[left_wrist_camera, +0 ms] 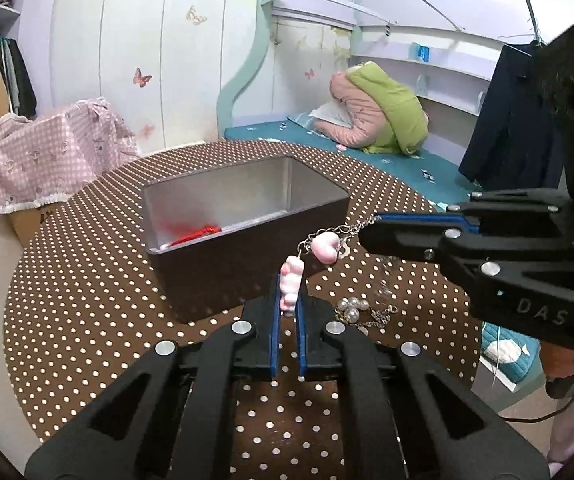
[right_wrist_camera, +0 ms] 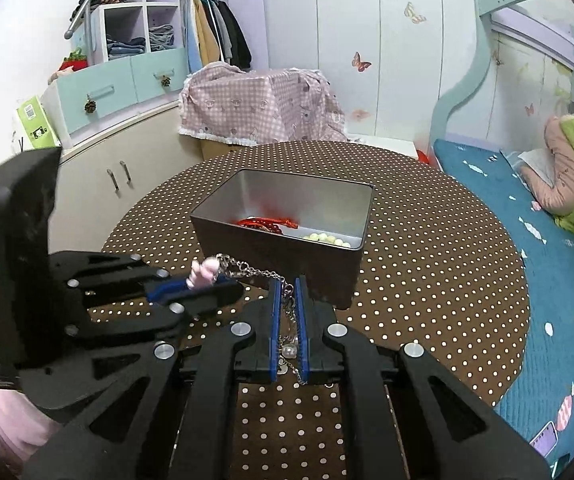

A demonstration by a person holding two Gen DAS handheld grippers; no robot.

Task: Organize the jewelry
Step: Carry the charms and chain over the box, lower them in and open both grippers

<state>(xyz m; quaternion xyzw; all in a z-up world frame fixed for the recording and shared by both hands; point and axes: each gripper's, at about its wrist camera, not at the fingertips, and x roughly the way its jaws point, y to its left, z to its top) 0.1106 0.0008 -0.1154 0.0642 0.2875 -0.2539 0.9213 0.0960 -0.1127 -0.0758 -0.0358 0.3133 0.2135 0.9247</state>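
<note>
Left tongs (left_wrist_camera: 289, 300) pinching pink-charm chain (left_wrist_camera: 323, 248), right tongs (right_wrist_camera: 287, 300) too

Tin box (left_wrist_camera: 247, 216) blocks ahead — tabletop (left_wrist_camera: 87, 320) sides open.

A tin (right_wrist_camera: 287, 236) on the table (right_wrist_camera: 427, 280) holds beads (right_wrist_camera: 271, 224), perhaps bracelets.
</note>
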